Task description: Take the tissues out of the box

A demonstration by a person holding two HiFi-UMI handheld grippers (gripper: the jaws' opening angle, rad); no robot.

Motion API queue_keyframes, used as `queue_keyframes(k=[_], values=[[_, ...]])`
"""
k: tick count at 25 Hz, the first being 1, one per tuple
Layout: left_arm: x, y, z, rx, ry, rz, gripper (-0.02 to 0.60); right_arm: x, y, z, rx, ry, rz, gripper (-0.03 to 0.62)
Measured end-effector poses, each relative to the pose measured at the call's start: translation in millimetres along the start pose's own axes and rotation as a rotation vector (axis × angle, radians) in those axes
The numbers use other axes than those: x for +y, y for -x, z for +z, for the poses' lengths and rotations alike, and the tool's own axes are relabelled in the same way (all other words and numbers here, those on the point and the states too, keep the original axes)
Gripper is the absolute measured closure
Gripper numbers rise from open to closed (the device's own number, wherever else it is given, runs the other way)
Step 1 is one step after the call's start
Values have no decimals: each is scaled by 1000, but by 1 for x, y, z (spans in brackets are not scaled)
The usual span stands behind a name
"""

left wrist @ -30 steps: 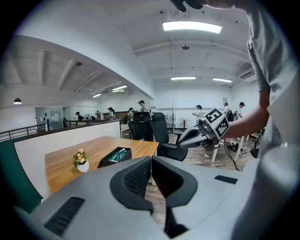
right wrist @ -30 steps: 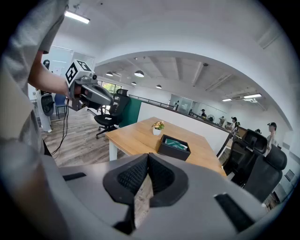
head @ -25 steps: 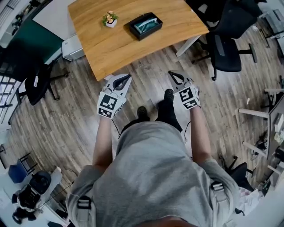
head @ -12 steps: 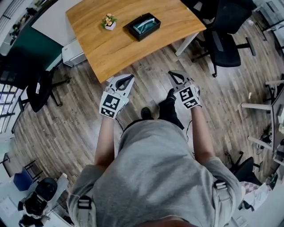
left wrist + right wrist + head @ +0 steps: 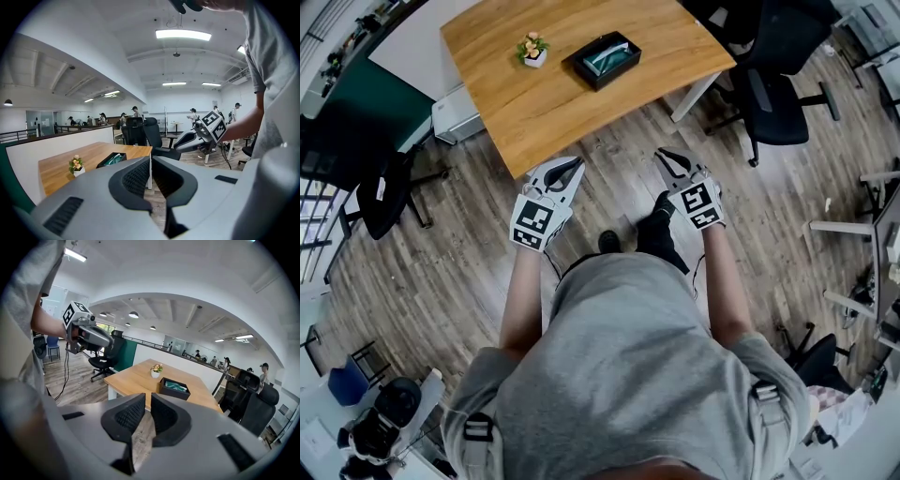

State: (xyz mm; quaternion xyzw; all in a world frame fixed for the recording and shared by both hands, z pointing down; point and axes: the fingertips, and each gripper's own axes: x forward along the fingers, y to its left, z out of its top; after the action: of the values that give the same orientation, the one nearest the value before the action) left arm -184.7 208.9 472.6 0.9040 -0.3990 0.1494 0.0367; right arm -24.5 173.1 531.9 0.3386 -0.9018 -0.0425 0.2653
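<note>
I have both grippers low over the wooden floor, short of the tabletop's [image 5: 534, 103] near edge. The tissue box [image 5: 602, 60] sits on that tabletop, well apart from both of them, so the whole approach remains to be made.

Taking the box as my landmark, the left gripper [image 5: 570, 165] is on its near side and a little to its left. The right gripper [image 5: 666, 157] is on its near side and further to its right. I judge the left marginally nearer, though not by much. The box's long axis slants across my line of approach, with its right end further from me. A small flower pot [image 5: 532, 45] stands just beside its left end.

In the left gripper view the pads meet with nothing between them. The right gripper's jaws have just been opening: a narrow gap shows between the pads [image 5: 129, 413], and that gap is empty. The tissues show pale green inside the open top, and none has been pulled out yet.
</note>
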Motion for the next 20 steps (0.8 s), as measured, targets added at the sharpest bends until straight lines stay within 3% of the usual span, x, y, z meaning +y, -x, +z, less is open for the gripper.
queue_keyframes(k=[6, 10, 20], values=[[2, -1, 4, -18, 7, -9, 549, -2, 0, 4, -17, 9, -4, 519], [3, -3, 1, -23, 6, -7, 502, 2, 1, 5, -22, 52, -6, 461], [2, -5, 8, -21, -2, 8, 382, -3, 9, 6, -61, 9, -35, 333]])
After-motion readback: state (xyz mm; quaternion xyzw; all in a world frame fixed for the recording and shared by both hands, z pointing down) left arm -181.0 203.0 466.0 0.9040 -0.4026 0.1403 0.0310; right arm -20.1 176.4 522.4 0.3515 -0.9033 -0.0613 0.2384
